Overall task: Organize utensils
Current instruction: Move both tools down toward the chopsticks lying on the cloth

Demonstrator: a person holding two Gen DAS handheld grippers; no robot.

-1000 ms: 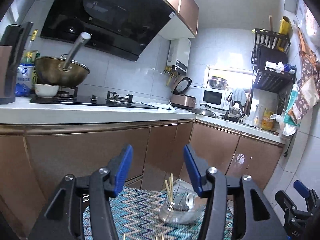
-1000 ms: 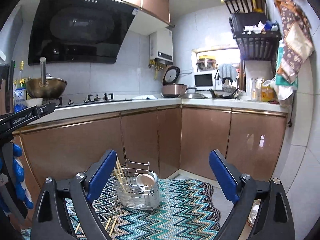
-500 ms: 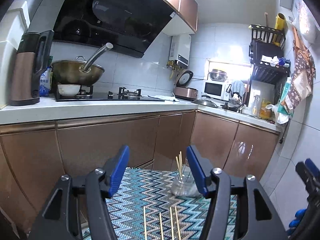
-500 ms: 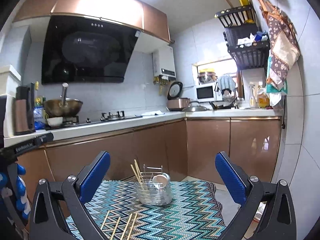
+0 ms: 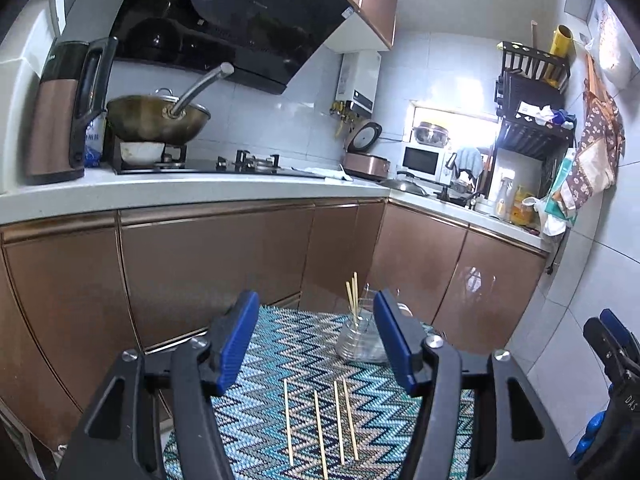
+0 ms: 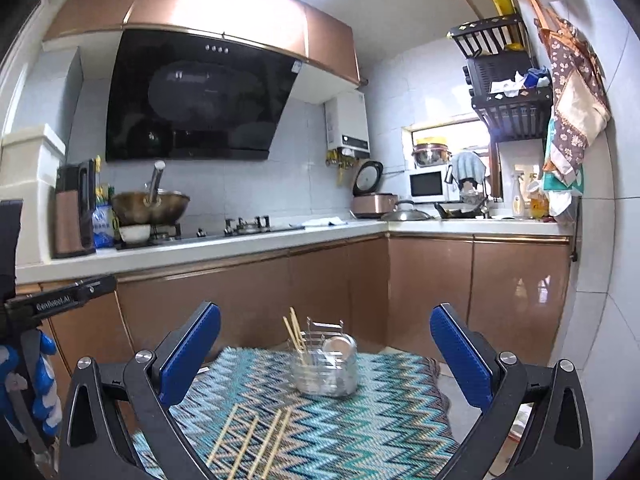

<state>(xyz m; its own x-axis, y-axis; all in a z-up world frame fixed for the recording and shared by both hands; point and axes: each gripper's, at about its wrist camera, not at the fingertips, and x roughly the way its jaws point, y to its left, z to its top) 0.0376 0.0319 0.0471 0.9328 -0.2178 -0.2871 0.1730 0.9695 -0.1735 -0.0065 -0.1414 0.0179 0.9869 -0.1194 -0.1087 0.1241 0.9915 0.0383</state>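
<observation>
We see four loose chopsticks (image 5: 316, 420) at lower centre on the zigzag mat (image 5: 280, 352), nothing covering them. Beyond, mid-frame, the wire utensil holder (image 6: 326, 364) holds more chopsticks. Farther back run cabinets (image 6: 248, 292) and a wok (image 5: 158, 118). Our left gripper (image 5: 316, 340) and right gripper (image 6: 326, 360) hover nearly level, jaws spread, empty.

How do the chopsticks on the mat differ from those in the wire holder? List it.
1. The loose chopsticks lie flat on the zigzag mat; the held chopsticks stand tilted in the wire holder.
2. The loose ones are spread apart; the held ones are bunched.
Both are thin, pale sticks.
</observation>
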